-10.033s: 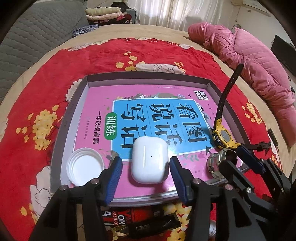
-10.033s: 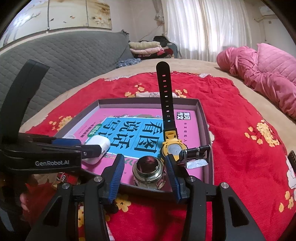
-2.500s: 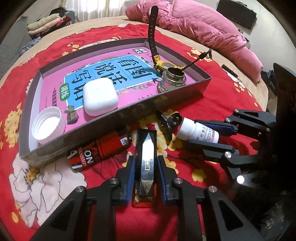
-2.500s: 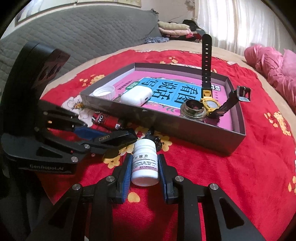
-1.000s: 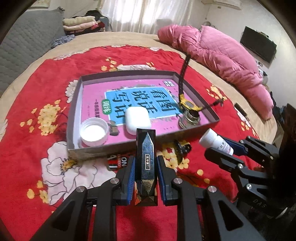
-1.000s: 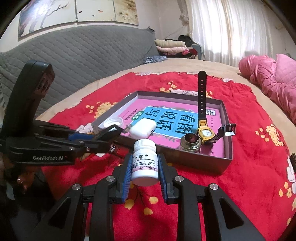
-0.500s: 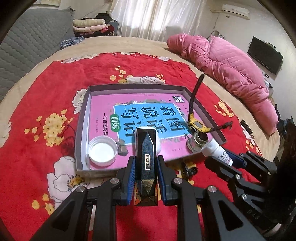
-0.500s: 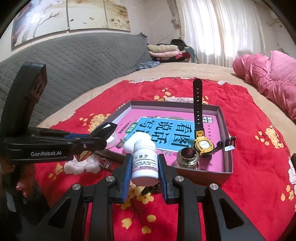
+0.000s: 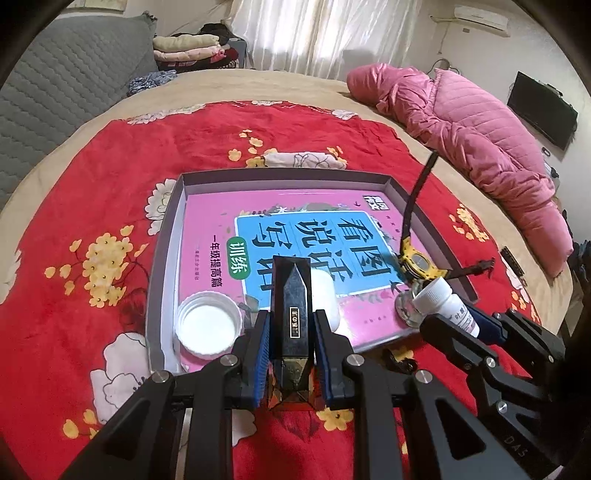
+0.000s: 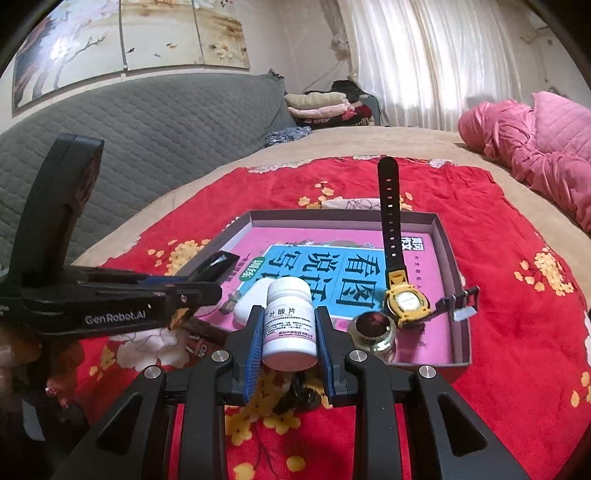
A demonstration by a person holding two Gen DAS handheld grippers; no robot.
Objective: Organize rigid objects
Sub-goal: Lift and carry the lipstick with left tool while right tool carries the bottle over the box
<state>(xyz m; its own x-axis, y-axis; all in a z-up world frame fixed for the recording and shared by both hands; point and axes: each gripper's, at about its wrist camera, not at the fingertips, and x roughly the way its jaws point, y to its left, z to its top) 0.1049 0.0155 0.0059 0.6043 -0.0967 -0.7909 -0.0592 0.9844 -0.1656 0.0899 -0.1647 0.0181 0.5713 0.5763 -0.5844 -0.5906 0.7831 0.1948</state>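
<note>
Left wrist view: the left tool (image 9: 291, 354) is clenched on a dark faceted bar (image 9: 291, 314), its long axis pointing ahead over the near wall of the grey tray (image 9: 162, 258). The right tool (image 10: 290, 347) grips an upright white pill bottle (image 10: 290, 321), nearer the tray's right corner beside the yellow watch (image 10: 404, 301).

A red floral blanket (image 9: 110, 192) covers the tan bed (image 9: 303, 86). Beyond the bed, white curtains (image 10: 424, 62) glow with daylight. A grey quilted headboard (image 10: 166, 122) stands left of it, below a painting (image 10: 122, 33); a pink quilt (image 9: 461, 122) lies right.
</note>
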